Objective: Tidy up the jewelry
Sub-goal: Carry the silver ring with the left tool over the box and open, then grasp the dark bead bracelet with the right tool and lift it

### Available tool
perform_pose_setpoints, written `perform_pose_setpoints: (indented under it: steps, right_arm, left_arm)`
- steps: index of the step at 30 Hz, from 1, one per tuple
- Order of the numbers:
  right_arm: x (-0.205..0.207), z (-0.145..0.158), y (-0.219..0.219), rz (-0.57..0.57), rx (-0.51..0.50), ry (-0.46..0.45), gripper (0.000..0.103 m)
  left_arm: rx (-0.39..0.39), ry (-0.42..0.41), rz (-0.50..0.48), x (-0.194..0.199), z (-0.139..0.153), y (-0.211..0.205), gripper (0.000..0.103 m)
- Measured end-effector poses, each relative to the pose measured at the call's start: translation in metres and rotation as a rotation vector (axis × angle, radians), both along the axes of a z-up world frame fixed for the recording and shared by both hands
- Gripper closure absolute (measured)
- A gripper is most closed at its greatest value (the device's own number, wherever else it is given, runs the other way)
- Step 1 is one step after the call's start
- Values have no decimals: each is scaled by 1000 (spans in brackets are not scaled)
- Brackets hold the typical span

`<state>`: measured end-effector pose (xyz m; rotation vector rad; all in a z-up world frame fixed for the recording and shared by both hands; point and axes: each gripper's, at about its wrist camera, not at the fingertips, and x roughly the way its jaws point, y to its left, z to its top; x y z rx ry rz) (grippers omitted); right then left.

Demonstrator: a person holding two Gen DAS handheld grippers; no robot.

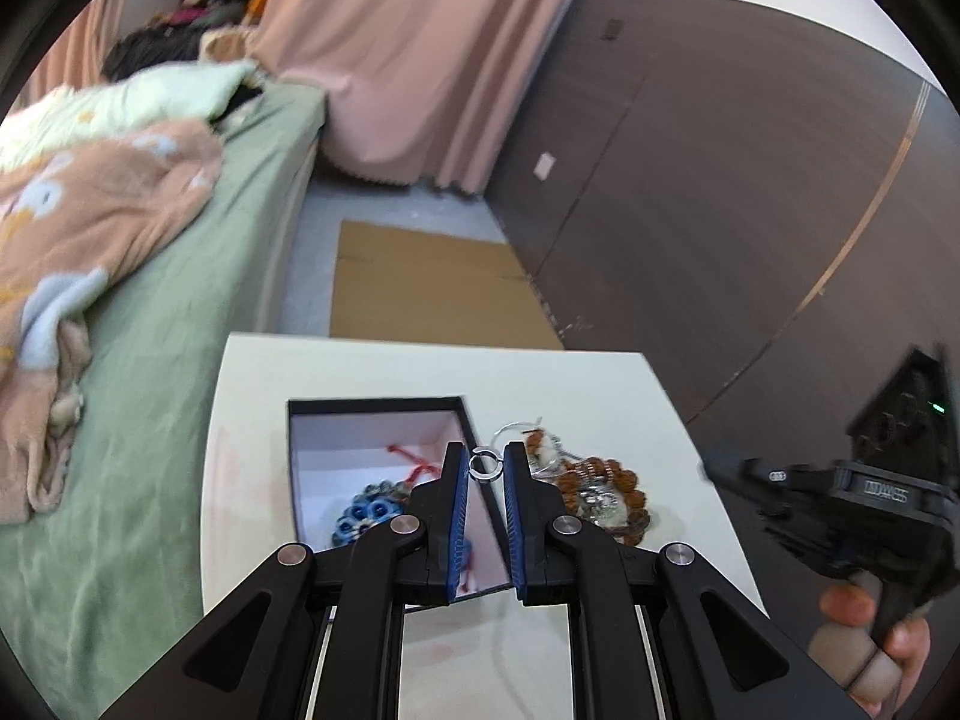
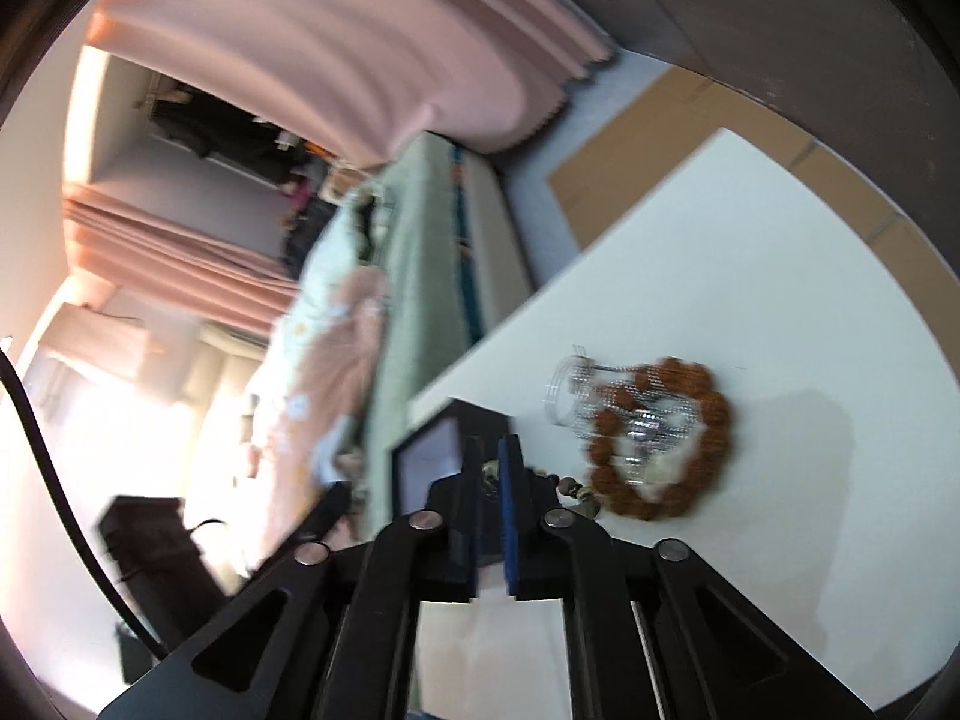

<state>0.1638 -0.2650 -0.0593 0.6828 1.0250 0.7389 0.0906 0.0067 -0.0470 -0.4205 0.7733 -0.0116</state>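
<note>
My left gripper point(image 1: 485, 461) is shut on a small silver ring point(image 1: 487, 475), held above the right wall of an open black box point(image 1: 372, 402) with a white inside. A blue beaded piece point(image 1: 366, 513) with red cord point(image 1: 414, 462) lies in the box. Right of the box sits a pile with a brown bead bracelet point(image 1: 624, 495) and clear sparkly bangles point(image 2: 576, 396). In the right wrist view my right gripper point(image 2: 493, 450) is shut on a strand of dark beads point(image 2: 570, 489), which trails toward the brown bracelet point(image 2: 666, 438). That view is blurred.
The white table point(image 1: 570, 378) stands beside a bed with a green sheet point(image 1: 180, 330) and a peach blanket point(image 1: 90, 210). Flat cardboard point(image 1: 432, 288) lies on the floor beyond it. A dark wall point(image 1: 720, 210) runs along the right. A hand point(image 1: 864, 654) grips the right tool's handle.
</note>
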Motion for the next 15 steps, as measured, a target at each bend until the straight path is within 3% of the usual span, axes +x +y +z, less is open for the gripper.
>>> perform_pose_setpoints:
  steps: [4,5,6,8,9,12,13,15]
  right_arm:
    - [-4,12,13,18,63,-51,97]
    - [-5,13,15,21,61,-56,97]
    - [-6,13,18,24,50,-58,97]
    - [-4,10,25,28,-16,-45,97]
    - [-1,4,29,32,-65,-22,96]
    - [10,-23,40,63,-235,83,82]
    - [13,-38,45,78,-328,144,71]
    - [17,-56,50,100,-377,201,70]
  left_arm:
    - [-81,69,33,9,-13,18,84]
    - [-87,73,41,9,-14,20,73]
    - [-89,74,48,9,-14,22,53]
    - [-95,54,64,7,-12,27,30]
    - [-101,37,71,6,-10,29,24]
    - [-117,19,77,7,-6,35,24]
    - [-124,20,78,7,-6,37,24]
    - [-136,23,85,9,-6,40,24]
